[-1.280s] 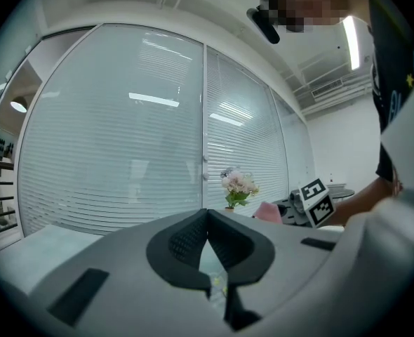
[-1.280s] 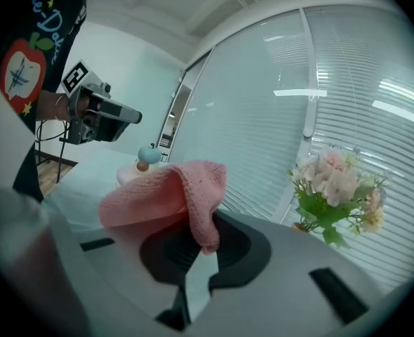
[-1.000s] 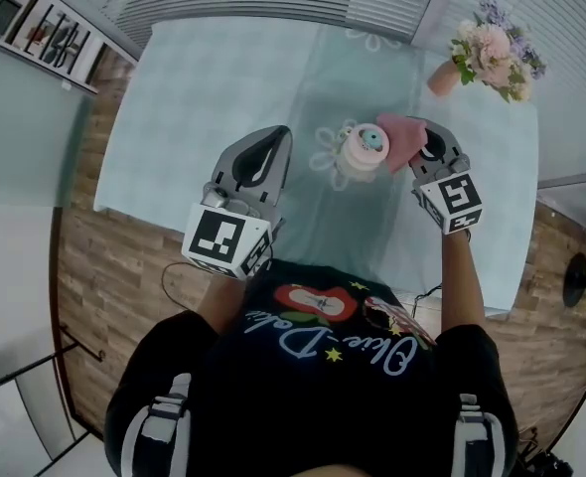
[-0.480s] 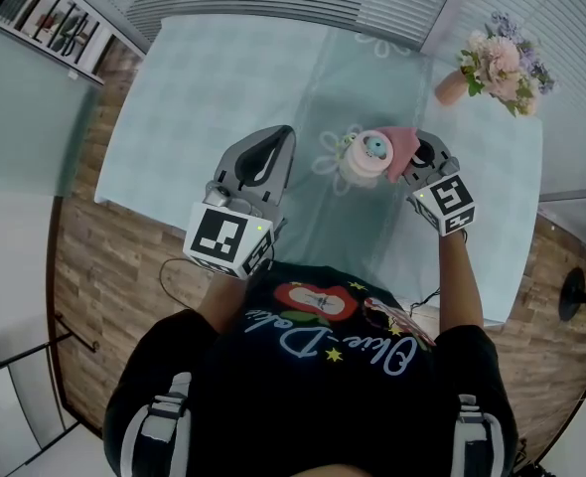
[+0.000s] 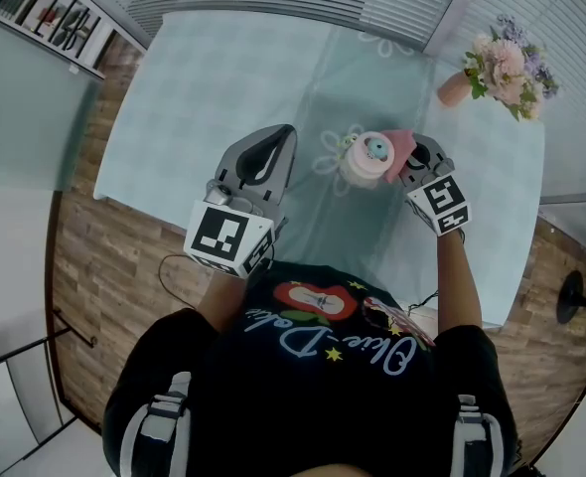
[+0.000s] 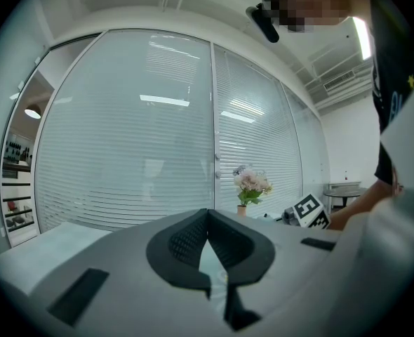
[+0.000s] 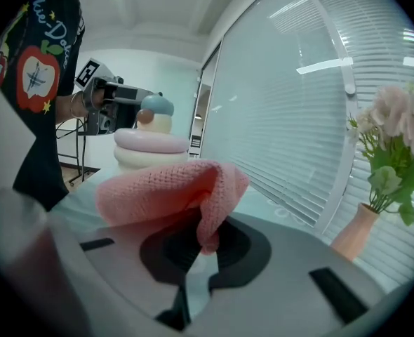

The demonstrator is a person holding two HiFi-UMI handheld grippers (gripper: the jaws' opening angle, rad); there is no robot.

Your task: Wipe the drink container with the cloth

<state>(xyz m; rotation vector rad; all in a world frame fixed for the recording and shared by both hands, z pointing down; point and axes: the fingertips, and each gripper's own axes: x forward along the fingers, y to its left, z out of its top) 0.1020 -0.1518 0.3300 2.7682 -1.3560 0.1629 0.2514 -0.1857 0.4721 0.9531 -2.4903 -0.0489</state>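
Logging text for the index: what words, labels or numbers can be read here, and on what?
Shirt: cursive script, upside down, too distorted to read surely.
Left marker cube and right marker cube: square patterns, no letters.
Drink container: no print visible.

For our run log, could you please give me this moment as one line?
right gripper: shut on pink cloth, cloth beside drink container | left gripper: shut, empty, apart from container
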